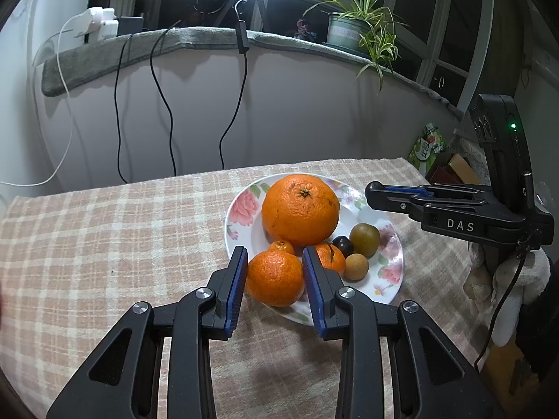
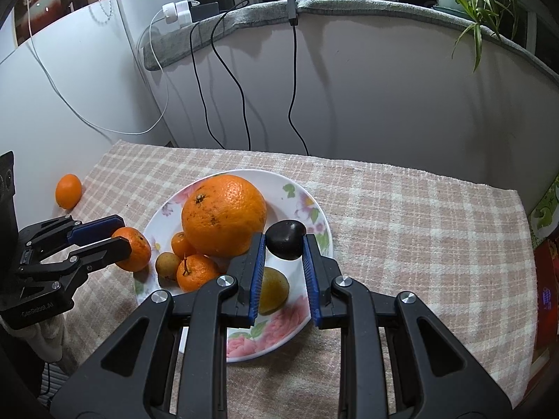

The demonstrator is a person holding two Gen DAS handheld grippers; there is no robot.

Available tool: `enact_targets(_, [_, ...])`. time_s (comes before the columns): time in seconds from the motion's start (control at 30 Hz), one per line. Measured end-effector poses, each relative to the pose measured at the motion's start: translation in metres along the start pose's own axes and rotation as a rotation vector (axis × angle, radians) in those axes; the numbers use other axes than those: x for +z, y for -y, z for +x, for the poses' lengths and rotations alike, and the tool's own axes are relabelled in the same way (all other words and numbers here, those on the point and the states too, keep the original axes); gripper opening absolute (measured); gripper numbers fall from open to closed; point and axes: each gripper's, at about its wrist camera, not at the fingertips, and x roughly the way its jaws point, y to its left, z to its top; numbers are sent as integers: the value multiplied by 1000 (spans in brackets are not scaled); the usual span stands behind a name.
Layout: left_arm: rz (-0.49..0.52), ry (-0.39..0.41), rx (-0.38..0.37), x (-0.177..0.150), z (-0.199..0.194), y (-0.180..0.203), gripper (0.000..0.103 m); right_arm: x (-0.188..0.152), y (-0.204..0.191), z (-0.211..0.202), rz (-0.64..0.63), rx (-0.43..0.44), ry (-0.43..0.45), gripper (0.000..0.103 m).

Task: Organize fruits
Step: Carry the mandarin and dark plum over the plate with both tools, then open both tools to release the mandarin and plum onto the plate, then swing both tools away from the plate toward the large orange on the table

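Note:
A floral plate [image 1: 354, 209] sits on the checked cloth and carries a big orange [image 1: 300, 209], a small stemmed mandarin [image 1: 330, 256], a kumquat [image 1: 281, 246], a longan [image 1: 356, 267], a green-brown fruit [image 1: 365, 239] and a dark fruit [image 1: 342, 244]. My left gripper [image 1: 274, 255] is shut on a mandarin [image 1: 275, 277] at the plate's near-left rim. From the right wrist view the same mandarin [image 2: 134, 249] shows in that left gripper [image 2: 120, 234]. My right gripper [image 2: 283, 242] is shut on a dark plum [image 2: 286, 239] that fills the gap between its pads, above the plate [image 2: 279, 181] beside the big orange [image 2: 223, 214].
A loose mandarin [image 2: 68, 191] lies on the cloth left of the plate. Black cables [image 1: 167, 104] hang down the wall behind the table. A potted plant [image 1: 363, 24] stands on the ledge. Boxes [image 1: 428, 148] crowd the table's right end.

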Motion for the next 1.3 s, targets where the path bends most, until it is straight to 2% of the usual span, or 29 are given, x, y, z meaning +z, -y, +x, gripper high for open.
enact_targets(0.2, [20, 3, 9, 0, 1, 3, 32, 0, -5, 0, -21, 13, -2, 23])
enact_targets(0.23, [19, 6, 12, 1, 0, 3, 36, 0, -6, 1, -27, 19, -5, 24])
enact_targets(0.27, [19, 7, 14, 1, 0, 3, 41, 0, -7, 0, -31, 20, -5, 34])
enact_targets(0.3, [18, 11, 17, 1, -1, 4, 56, -1, -9, -1, -36, 13, 1, 53])
enact_targets(0.33, [17, 17, 20, 1, -2, 4, 66, -2, -10, -2, -39, 3, 11, 62])
enact_targets(0.37, [18, 19, 19, 2, -3, 4, 67, -1, -11, -4, -41, -3, 24, 72])
enact_targets(0.47, [20, 17, 28, 3, -4, 3, 70, 1, -11, -7, -39, -3, 32, 83])
enact_targets(0.5, [19, 15, 32, 3, -3, 2, 73, 1, -12, -7, -41, -7, 32, 88])
enact_targets(0.6, [19, 8, 48, 2, -2, 2, 80, 1, -15, -8, -61, -36, 41, 92])
enact_targets(0.77, [26, -11, 81, 1, 2, 4, 81, 1, -21, -11, -86, -92, 58, 101])
enact_targets(1.03, [20, -11, 88, 1, 1, 2, 81, 3, -20, -14, -79, -94, 61, 101])
enact_targets(1.3, [20, -3, 93, 1, -3, 1, 81, 3, -11, -14, -14, -90, 44, 101])
